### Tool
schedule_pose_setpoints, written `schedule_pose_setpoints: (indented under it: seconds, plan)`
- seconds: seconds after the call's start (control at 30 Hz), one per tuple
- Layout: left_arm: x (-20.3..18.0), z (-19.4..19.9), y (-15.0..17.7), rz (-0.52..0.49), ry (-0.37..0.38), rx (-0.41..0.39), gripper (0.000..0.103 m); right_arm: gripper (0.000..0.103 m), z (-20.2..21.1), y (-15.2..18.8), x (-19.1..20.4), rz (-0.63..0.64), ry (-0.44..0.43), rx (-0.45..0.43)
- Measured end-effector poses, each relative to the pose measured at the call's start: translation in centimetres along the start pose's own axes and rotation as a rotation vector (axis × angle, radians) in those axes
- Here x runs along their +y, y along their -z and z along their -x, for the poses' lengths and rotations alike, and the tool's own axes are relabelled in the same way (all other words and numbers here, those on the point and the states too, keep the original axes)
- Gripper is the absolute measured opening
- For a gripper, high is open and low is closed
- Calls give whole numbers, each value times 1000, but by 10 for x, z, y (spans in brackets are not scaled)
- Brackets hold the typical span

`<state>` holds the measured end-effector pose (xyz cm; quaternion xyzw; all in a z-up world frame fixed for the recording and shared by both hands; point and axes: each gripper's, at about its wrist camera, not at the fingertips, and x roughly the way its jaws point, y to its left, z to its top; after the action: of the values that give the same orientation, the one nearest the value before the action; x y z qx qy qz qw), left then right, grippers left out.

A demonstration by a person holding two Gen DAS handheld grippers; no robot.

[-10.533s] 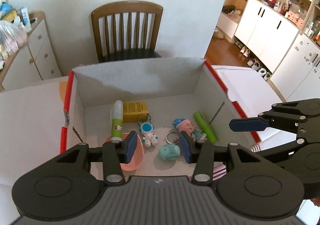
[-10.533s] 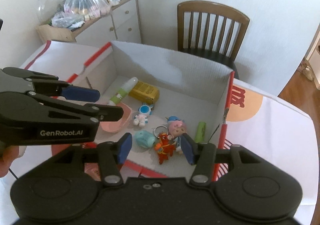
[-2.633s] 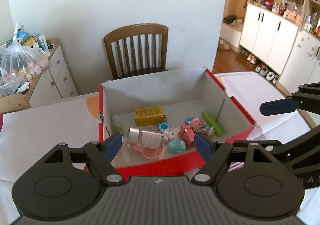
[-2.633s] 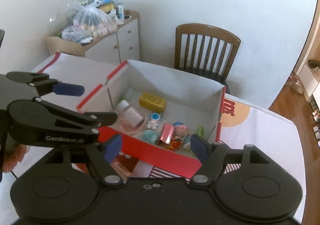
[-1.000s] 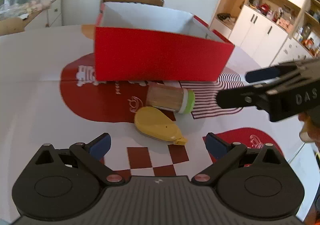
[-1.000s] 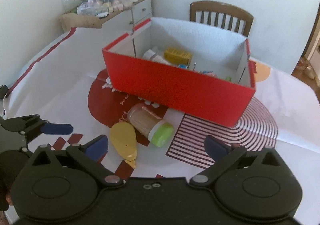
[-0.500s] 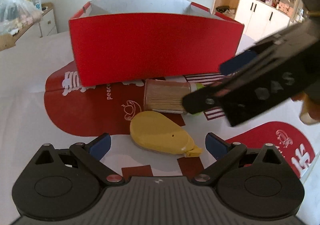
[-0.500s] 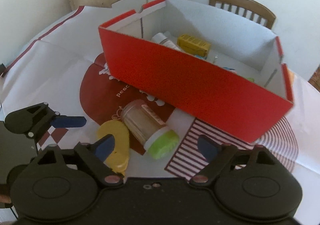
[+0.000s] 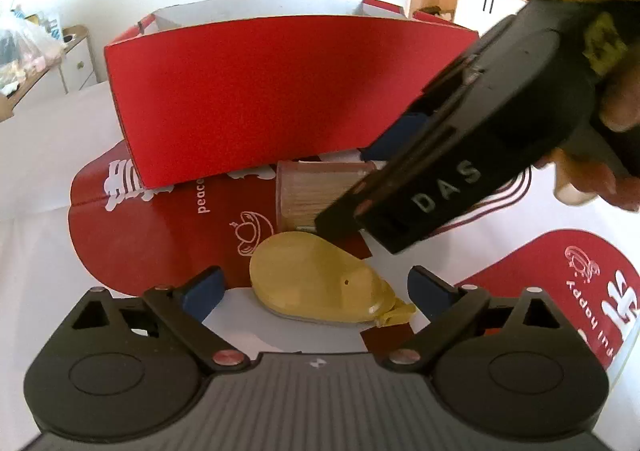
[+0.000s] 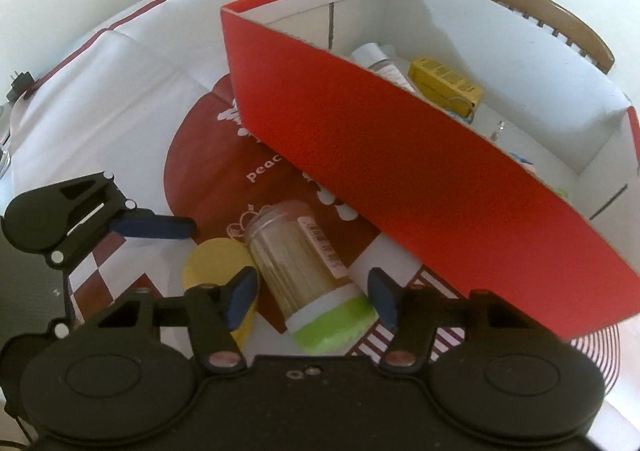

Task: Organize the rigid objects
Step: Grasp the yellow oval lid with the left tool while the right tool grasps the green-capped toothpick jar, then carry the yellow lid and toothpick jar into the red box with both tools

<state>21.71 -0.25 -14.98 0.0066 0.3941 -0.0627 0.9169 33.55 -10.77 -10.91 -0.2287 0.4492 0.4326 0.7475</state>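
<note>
The desk (image 10: 120, 91) had a white cloth with big red shapes on it. One big red box (image 10: 400, 155) sat on the desk, open at the top and white inside. In the box there was one yellow pack (image 10: 444, 85) and one white bottle (image 10: 380, 59) lying down. Other small things in there were too hidden to count.

Just in front of the box lay one clear jar (image 10: 304, 263) on its side, full of thin wooden sticks. It had a green lid (image 10: 336, 325). Right beside the jar lay one flat yellow thing (image 9: 320, 279), shaped like a drop.

There were two grippers. The right gripper (image 10: 312, 293) had its fingers (image 10: 240, 293) wide open, one on each side of the jar near the lid. It was hard to tell if they touched the jar. It held nothing yet.

The left gripper (image 9: 316, 289) had its fingers (image 9: 202, 289) wide open too. The yellow thing lay between them, but they were not pressing on it. It held nothing.

In the left wrist view, the right gripper reached down across the jar, and its tip came very near the yellow thing.
</note>
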Motion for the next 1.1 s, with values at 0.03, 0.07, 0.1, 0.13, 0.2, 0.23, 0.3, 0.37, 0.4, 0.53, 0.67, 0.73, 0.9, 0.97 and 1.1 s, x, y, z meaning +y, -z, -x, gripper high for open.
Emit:
schedule_pose_setpoints:
  seconds: [0.03,0.07,0.1,0.13,0.2,0.23,0.3,0.37,0.4,0.53,0.67,0.73,0.9,0.97,1.1]
  plan:
    - [-1,1,0,-8,1,0,96,59,-1,-1,-1,-1,-4,1]
    - [-2,1,0,-14,3,0,92,59,-3,-1,-2,-5,-11,1]
    - [-2,0,-1,-19,1,3,88,59,-4,-1,-3,-8,-16,1]
    - [-2,-1,-2,-23,3,6,86,59,-5,-2,-4,-13,-19,-1]
    - [-3,-2,-3,-34,-2,11,78,59,-6,-1,-6,-35,-28,-4]
    - [-5,-2,-3,-42,-6,12,78,59,-6,-1,-7,-45,-31,-6]
    - [-7,-2,-2,-52,-11,12,78,59,-6,1,-9,-68,-39,-11]
    - [-7,-2,-3,-50,-10,13,78,59,-7,2,-12,-98,-47,-16]
    - [-6,-3,-3,-49,-10,15,78,59,-8,2,-14,-120,-51,-18]
    - [-8,0,-3,-54,-14,19,77,51,-5,7,-14,-191,-16,-38]
    - [-6,8,3,-39,-3,18,77,47,5,23,-8,-234,28,-50]
    - [-3,13,7,-20,2,19,77,47,10,33,-5,-253,45,-54]
    - [1,25,10,42,17,23,77,46,25,54,2,-341,66,-65]
    - [3,29,10,65,23,27,77,46,32,60,8,-364,78,-61]
    - [6,41,11,86,30,23,77,46,45,70,24,-385,92,-56]
